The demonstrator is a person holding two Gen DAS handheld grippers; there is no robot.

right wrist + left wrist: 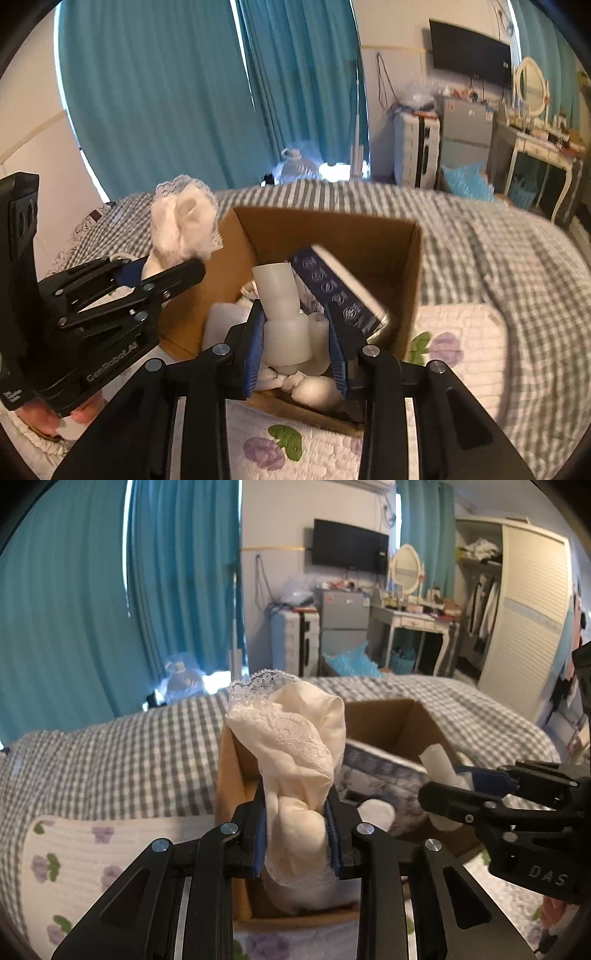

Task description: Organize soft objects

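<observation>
Box [369,236] sits on the bed [110,746], open top, directly below and ahead of both grippers. That's the relation that counts: both loads are already over the opening, so any drop is mostly straight down.

Left gripper [295,834]: jaws pinching a cream lace-trimmed cloth bundle [295,746] near its lower end. Bundle's long axis runs up and away from the jaws, top flopping over above the box's near-left wall. From the right wrist view the bundle looks to sit just outside or over that left wall; can't tell which. My read is it needs a small shift right before release.

Right gripper [295,350]: jaws pinching a white roll [280,295], long axis also pointing away from the jaws, tilted slightly left. It's well inside the box footprint, touching or just beside a blue patterned pack [340,291] leaning on its right. More white soft items [317,391] lie on the box floor under the jaws.

Right is the nearer to a clean drop. Risk on the left: lace catching on the cardboard edge.

Floral quilt [461,350] lies under the box's near side.
</observation>
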